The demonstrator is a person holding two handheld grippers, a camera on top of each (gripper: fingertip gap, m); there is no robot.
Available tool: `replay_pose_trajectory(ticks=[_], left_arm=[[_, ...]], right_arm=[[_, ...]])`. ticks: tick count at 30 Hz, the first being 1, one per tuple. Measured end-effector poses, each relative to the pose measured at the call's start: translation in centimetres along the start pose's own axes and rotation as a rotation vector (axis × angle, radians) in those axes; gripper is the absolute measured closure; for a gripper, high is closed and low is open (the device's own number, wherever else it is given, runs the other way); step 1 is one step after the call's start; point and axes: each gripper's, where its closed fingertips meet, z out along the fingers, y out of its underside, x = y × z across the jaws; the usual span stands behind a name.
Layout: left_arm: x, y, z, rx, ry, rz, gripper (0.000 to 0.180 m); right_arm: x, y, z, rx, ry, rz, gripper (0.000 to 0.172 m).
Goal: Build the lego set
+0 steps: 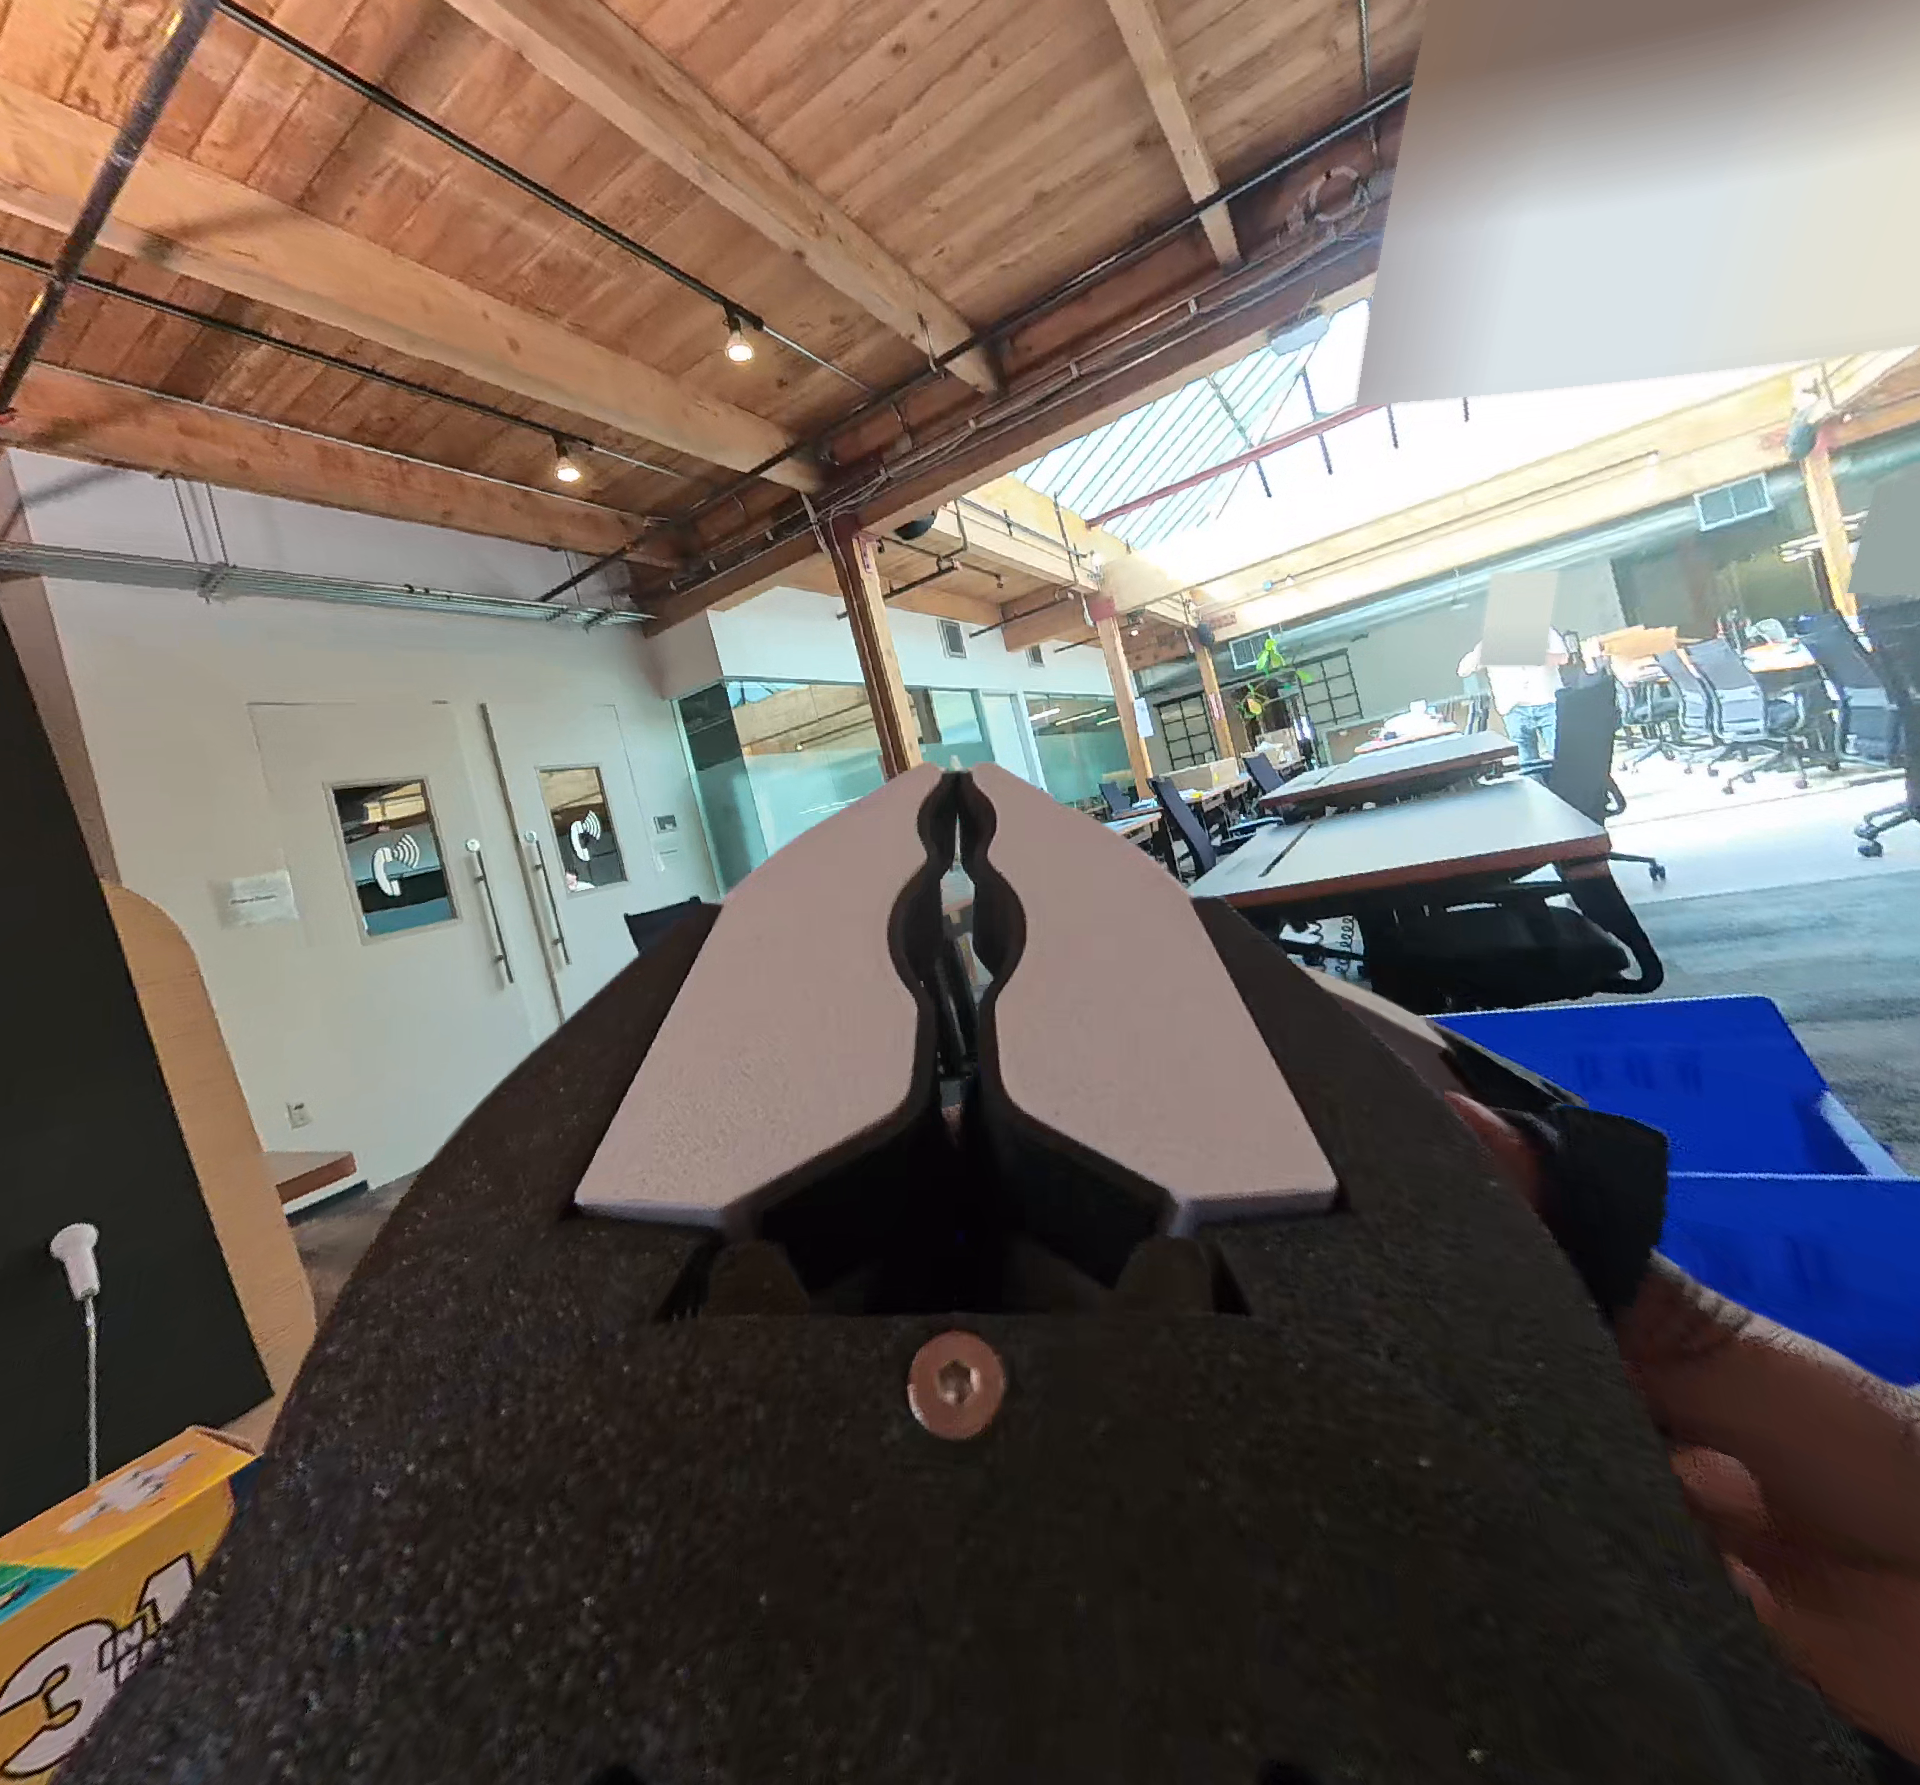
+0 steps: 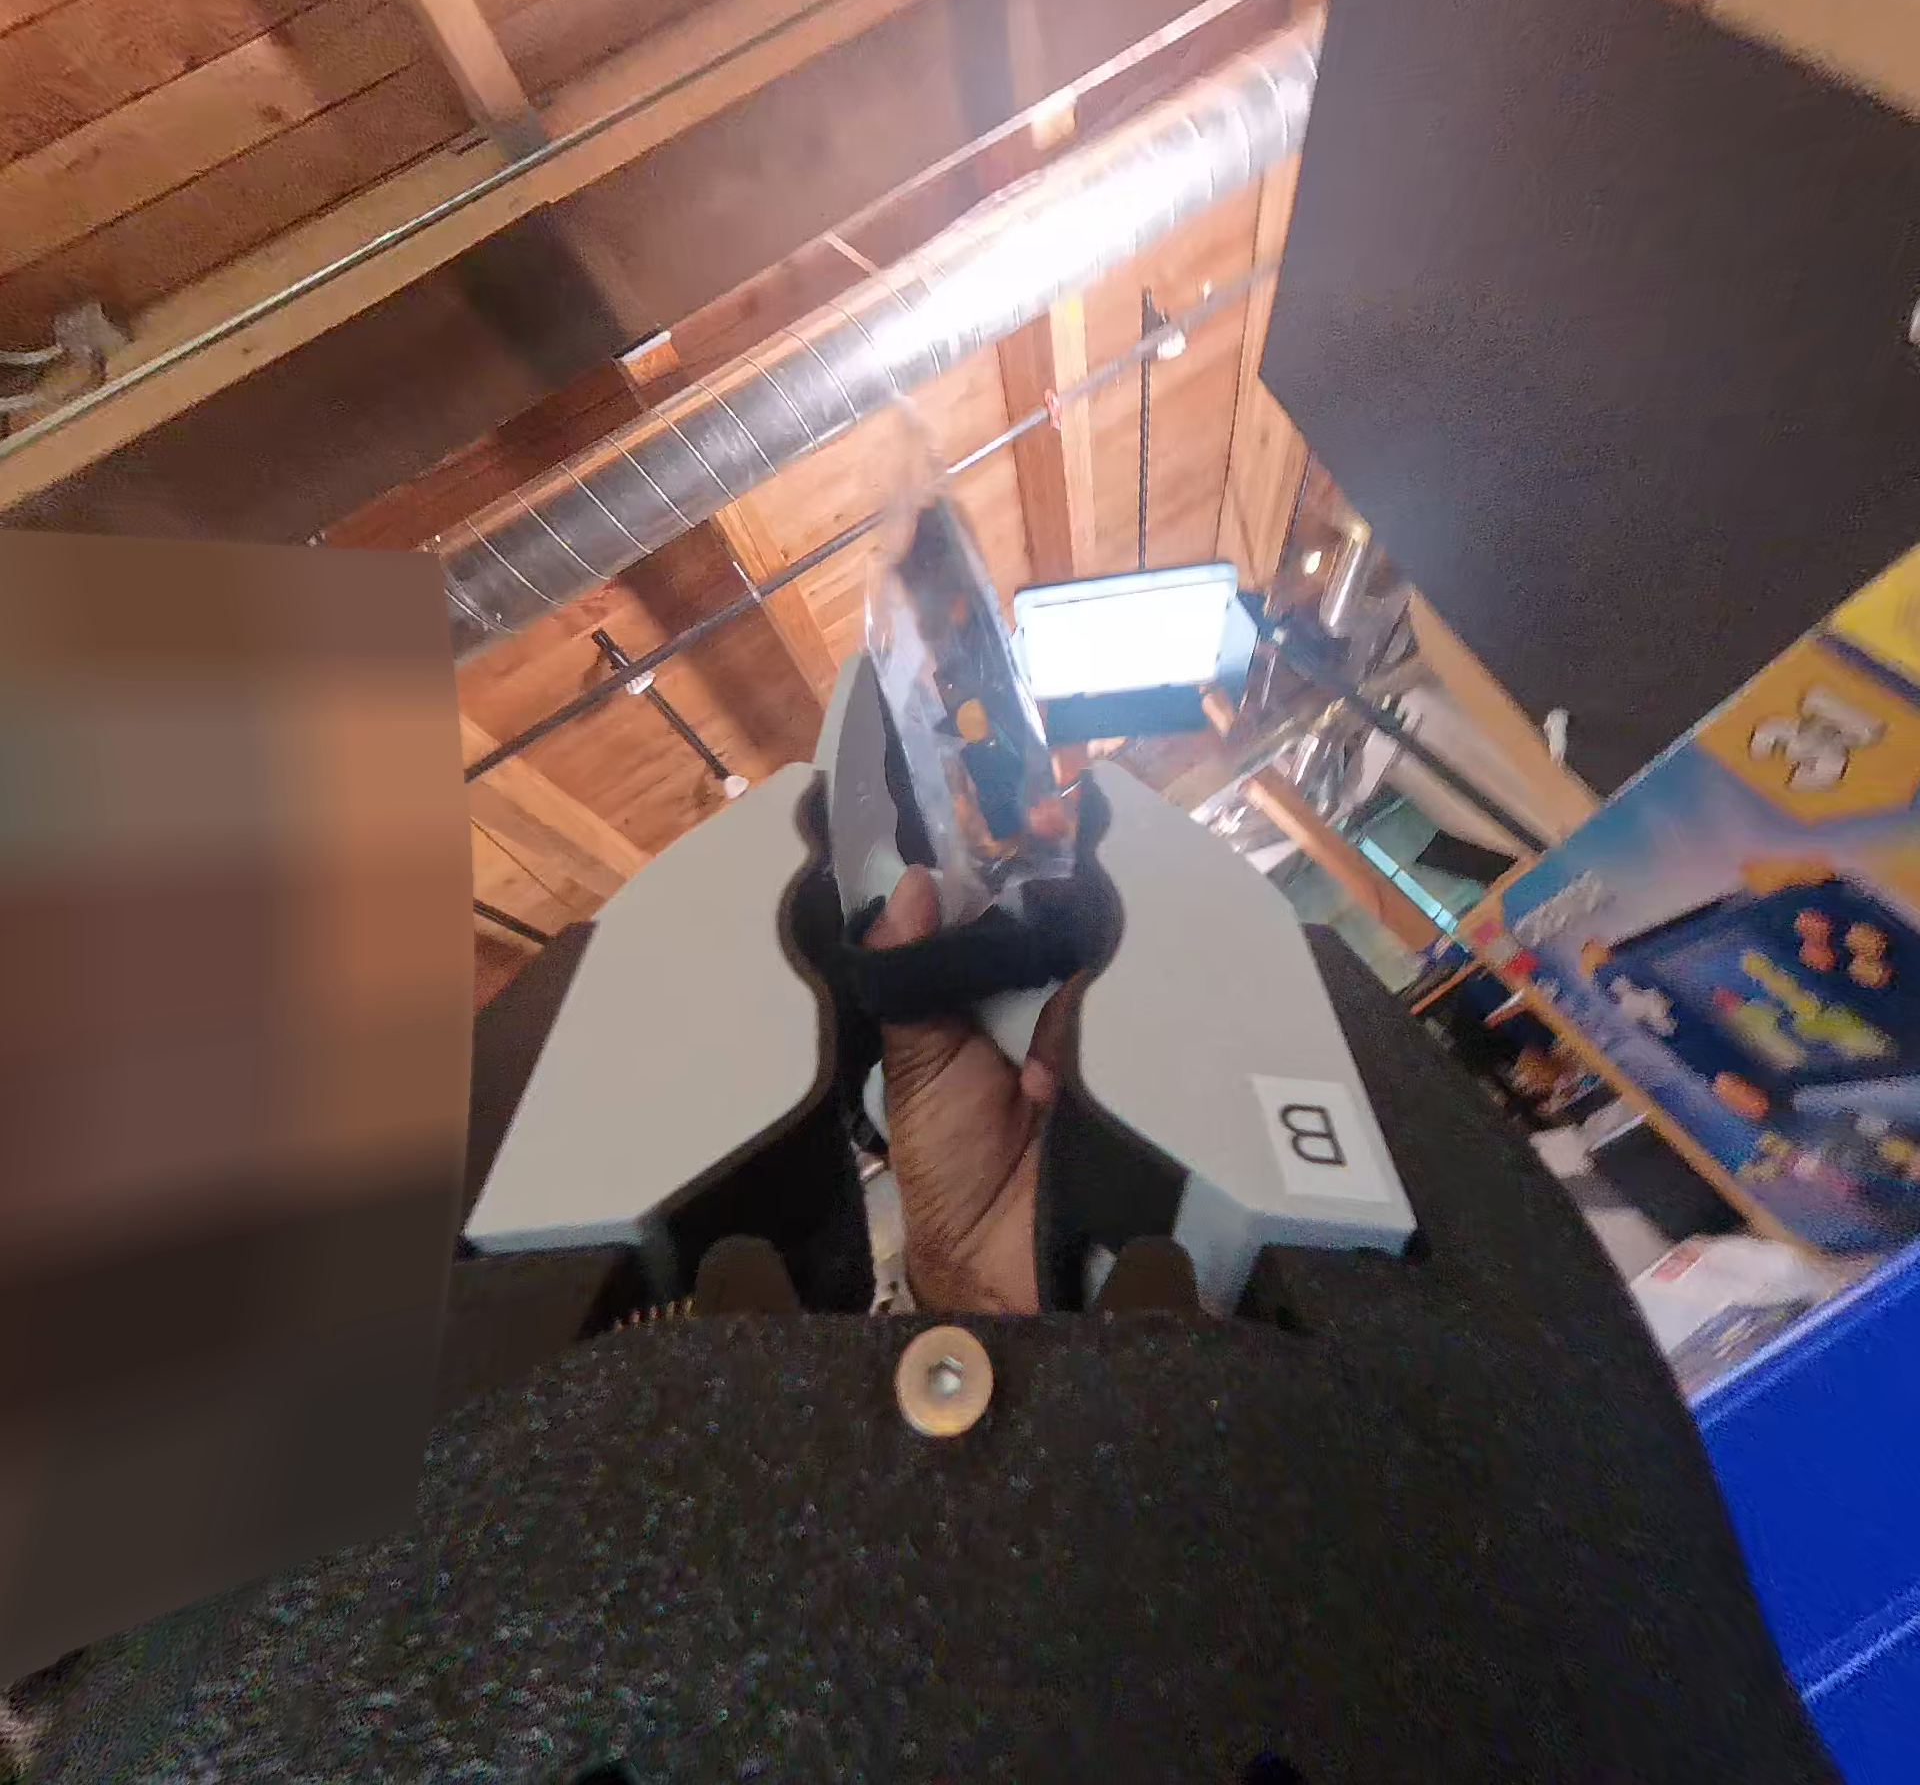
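Observation:
My left gripper is shut and points up into the office. I see nothing between its grey fingers. My right gripper points at the ceiling with its fingers apart. A hand with a black strap holds a clear plastic bag of small dark and orange pieces between them, beside a grey curved part. The bag's right edge lies next to the right pad. The picture is blurred, and I see no pad pressing on it.
A colourful toy box stands at the right in the right wrist view, and one shows at lower left in the left wrist view. A blue bin is nearby. A black panel is above right. Desks, chairs and a person stand farther off. One gripper's finger ends stand about 7 cm off the other's.

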Motion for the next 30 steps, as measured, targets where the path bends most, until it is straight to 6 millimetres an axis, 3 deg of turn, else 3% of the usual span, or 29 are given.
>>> replay_pose_trajectory(ticks=[4, 9, 12, 16, 20, 24, 27, 30], left_arm=[[0.4, 0.9, 0.2, -0.028, 0.021, -0.013, 0.180], [-1.3, 2.8, -0.3, -0.263, 0.057, 0.053, 0.169], [-3.5, 4.1, -2.0, -0.474, 0.038, 0.084, 0.157], [-5.2, 2.4, -3.4, -0.486, 0.011, 0.097, 0.157], [-5.9, 1.2, -4.0, -0.465, -0.005, 0.160, 0.157], [-5.7, 1.1, -4.0, -0.460, 0.002, 0.170, 0.158], [-5.3, 1.0, -3.8, -0.450, 0.018, 0.172, 0.158], [-5.0, 0.9, -3.8, -0.446, 0.034, 0.182, 0.158]], right_arm=[[-1.2, -1.1, 0.0, 0.017, -0.007, -0.173, 0.161], [-1.4, -4.2, -1.1, -0.006, 0.088, -0.361, 0.163], [0.9, -6.6, -2.4, -0.125, 0.276, -0.575, 0.163], [6.1, -10.3, -5.2, -0.304, 0.594, -0.716, 0.162], [11.4, -10.3, -7.8, -0.682, 0.945, -0.709, 0.163], [14.3, -8.5, -8.7, -1.122, 1.130, -0.679, 0.162], [17.0, -9.1, -9.6, -1.418, 1.276, -0.748, 0.162], [18.6, -8.1, -12.5, -1.835, 1.378, -0.579, 0.162]])
